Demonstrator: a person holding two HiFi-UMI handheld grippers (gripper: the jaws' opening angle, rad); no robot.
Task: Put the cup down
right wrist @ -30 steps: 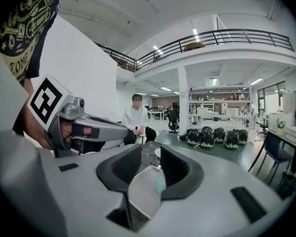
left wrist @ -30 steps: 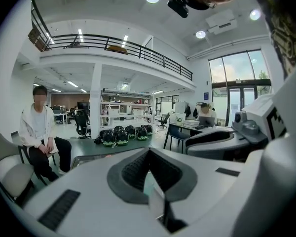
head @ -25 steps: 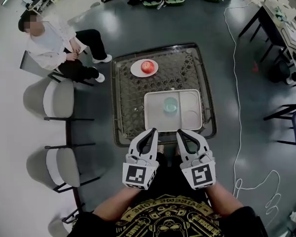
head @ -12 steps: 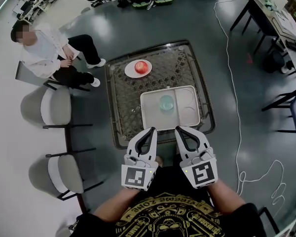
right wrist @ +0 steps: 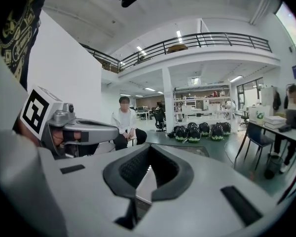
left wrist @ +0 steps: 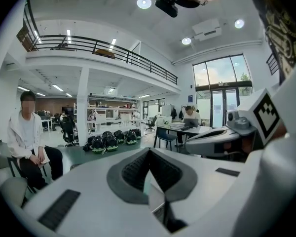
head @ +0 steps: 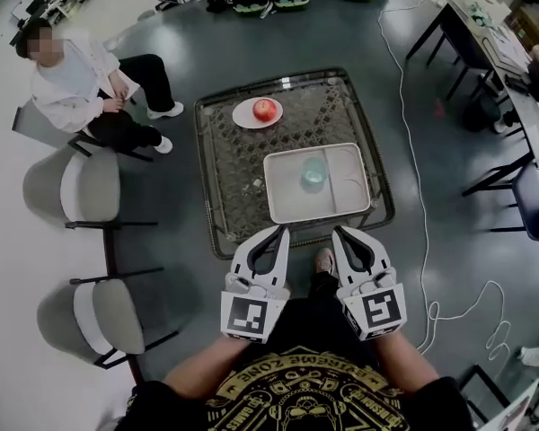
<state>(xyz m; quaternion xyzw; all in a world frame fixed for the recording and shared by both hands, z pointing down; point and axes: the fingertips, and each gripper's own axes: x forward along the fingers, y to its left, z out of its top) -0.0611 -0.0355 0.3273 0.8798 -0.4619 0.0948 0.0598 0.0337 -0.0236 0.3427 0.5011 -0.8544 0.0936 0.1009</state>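
Below your head camera, the low square table [head: 225,178] stands on the grey floor. The cup [head: 313,171], pale green and see-through, stands upright near the middle of the white tray [head: 287,206] on the table's near right part. A white plate [head: 249,118] carrying a red apple [head: 266,109] lies by the table's far edge, well apart from the tray. Your left claw [head: 280,231] and right claw [head: 339,232] hover side by side over the table's near edge, just short of the tray. Each has its jaws together, and neither touches the cup. A seated person [head: 72,74] is at the far left, with two grey chairs [head: 90,187] on that same side, nearer to you.

Along your left gripper view, the left claw [left wrist: 149,152] has its tips pressed together with nothing clamped between them. The right claw [left wrist: 222,139] shows at the right edge. The seated person [left wrist: 27,142] is at the left, and a row of dark helmets [left wrist: 111,141] lies on the floor beyond.

Along your right gripper view, the right claw [right wrist: 149,149] is likewise closed on nothing. The left claw [right wrist: 81,131] shows at the left, the seated person [right wrist: 124,125] is straight ahead, and the helmets [right wrist: 200,130] are further right.
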